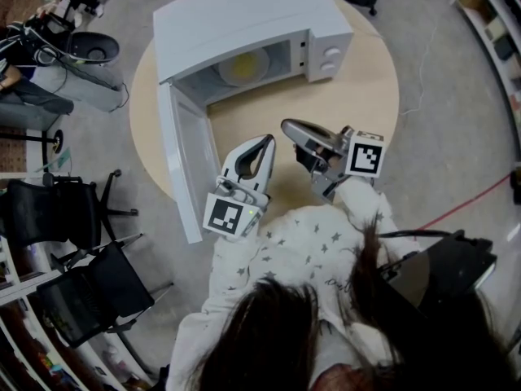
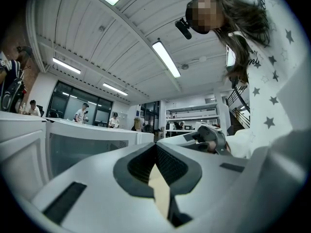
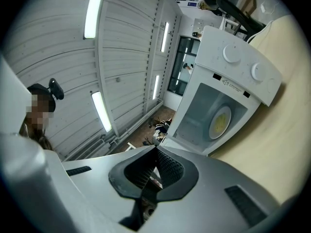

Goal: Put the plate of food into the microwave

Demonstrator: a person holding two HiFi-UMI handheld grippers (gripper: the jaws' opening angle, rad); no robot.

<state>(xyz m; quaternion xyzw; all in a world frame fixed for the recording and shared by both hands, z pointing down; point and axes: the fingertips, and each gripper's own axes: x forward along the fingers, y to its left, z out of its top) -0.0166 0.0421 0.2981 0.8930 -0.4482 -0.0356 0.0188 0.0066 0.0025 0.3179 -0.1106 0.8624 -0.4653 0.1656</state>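
The white microwave [image 1: 244, 23] stands at the far side of the round wooden table [image 1: 358, 96], its door [image 1: 183, 165] swung wide toward me. A plate of yellow food [image 1: 242, 68] sits inside the cavity; the right gripper view shows the plate [image 3: 219, 121] inside the microwave [image 3: 233, 76] too. My left gripper [image 1: 266, 140] hovers over the table in front of the opening, jaws shut on nothing. Beside it my right gripper [image 1: 286, 125] is shut and empty as well. In their own views, the left gripper [image 2: 155, 147] and right gripper [image 3: 155, 149] show tips meeting.
Black office chairs [image 1: 89, 292] crowd the floor at the left. A red cable [image 1: 472, 202] runs across the floor at the right, near shelves [image 1: 496, 23]. Several people [image 2: 80, 114] stand far off behind glass in the left gripper view.
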